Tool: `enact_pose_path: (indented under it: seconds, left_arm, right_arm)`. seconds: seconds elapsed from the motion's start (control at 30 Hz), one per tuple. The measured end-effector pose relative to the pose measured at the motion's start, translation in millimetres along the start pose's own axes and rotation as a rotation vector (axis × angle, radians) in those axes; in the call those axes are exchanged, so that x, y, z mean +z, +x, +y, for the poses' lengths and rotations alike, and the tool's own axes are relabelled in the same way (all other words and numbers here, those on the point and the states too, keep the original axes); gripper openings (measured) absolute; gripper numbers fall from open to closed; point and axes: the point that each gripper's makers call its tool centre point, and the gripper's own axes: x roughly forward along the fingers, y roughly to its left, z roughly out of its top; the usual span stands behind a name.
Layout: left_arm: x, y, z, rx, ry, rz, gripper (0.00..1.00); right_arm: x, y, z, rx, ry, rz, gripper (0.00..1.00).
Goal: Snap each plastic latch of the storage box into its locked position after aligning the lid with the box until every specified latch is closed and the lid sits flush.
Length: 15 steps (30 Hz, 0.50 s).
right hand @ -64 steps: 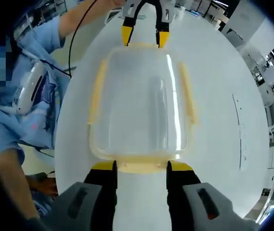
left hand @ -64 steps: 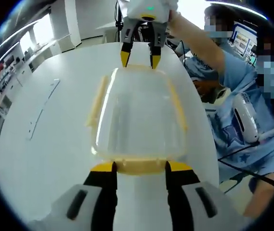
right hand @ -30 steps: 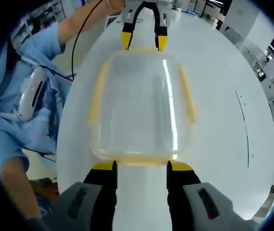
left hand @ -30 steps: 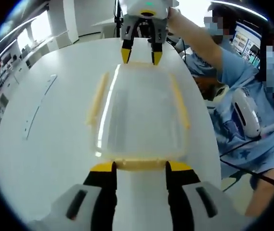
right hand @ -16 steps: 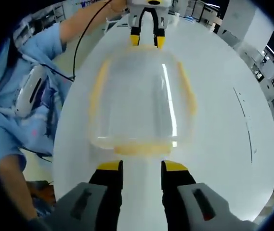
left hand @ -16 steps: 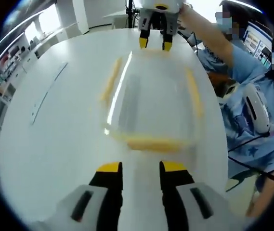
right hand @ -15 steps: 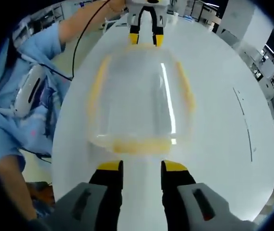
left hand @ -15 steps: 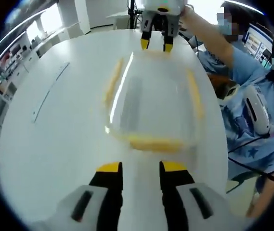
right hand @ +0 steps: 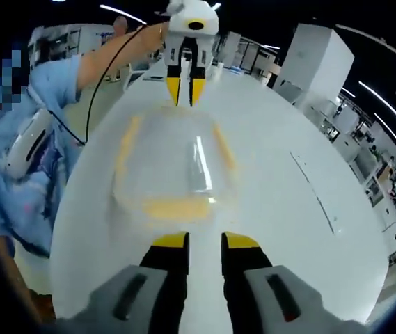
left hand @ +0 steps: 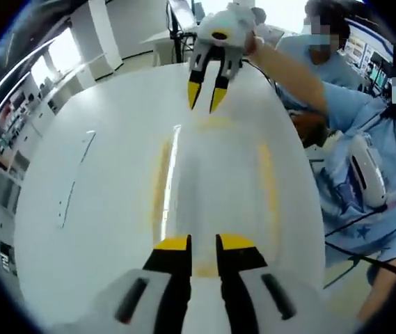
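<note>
A clear storage box (right hand: pixel 173 163) with its lid on sits on the white table, blurred by motion. Yellow latches run along its long sides (left hand: pixel 161 177) (left hand: pixel 267 182), and another yellow latch (right hand: pixel 175 207) lies on the near end in the right gripper view. My left gripper (left hand: pixel 203 245) hovers back from one end with its jaws drawn nearly together on nothing. My right gripper (right hand: pixel 204 242) is back from the opposite end, jaws likewise close and empty. Each gripper also appears raised above the far end in the other's view: the right gripper (left hand: pixel 206 94) and the left gripper (right hand: pixel 184 89).
The round white table (left hand: pixel 100 209) has bare room on all sides of the box. A person in blue (left hand: pixel 365 139) sits close along one side, an arm reaching to the gripper, with a cable (right hand: pixel 107 62) hanging. A thin line marks the tabletop (right hand: pixel 312 184).
Both grippers have pulled back and lifted away from the box's end latches, and their jaws have narrowed from wide to nearly together. The box looks smaller and farther off.
</note>
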Motion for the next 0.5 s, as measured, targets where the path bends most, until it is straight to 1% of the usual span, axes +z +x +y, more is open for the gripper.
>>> enact_pose_path:
  seconds: [0.07, 0.17, 0.23, 0.33, 0.43, 0.5]
  left_arm:
    - [10.0, 9.2, -2.3, -0.017, 0.033, 0.048, 0.13]
    - [26.1, 21.8, -5.3, -0.043, 0.058, 0.086, 0.12]
    - [29.6, 26.9, -7.6, -0.06, 0.062, 0.112, 0.12]
    - [31.0, 33.9, -13.7, -0.105, 0.063, 0.153, 0.11]
    - [33.1, 34.7, -10.0, -0.102, 0.071, 0.168, 0.09]
    - [32.6, 36.5, -8.4, -0.106, 0.052, 0.18, 0.08]
  right_arm:
    - [7.5, -0.3, 1.1, -0.004, 0.0, -0.049, 0.14]
    - [20.2, -1.1, 2.5, -0.011, 0.011, -0.126, 0.12]
    - [26.3, 0.2, 6.0, -0.008, 0.006, -0.163, 0.11]
    - [30.4, 4.3, 10.1, -0.005, -0.002, -0.18, 0.09]
    - [34.7, 9.4, 13.8, 0.006, -0.005, -0.187, 0.07]
    - [37.8, 12.7, 15.1, 0.009, -0.016, -0.189, 0.07]
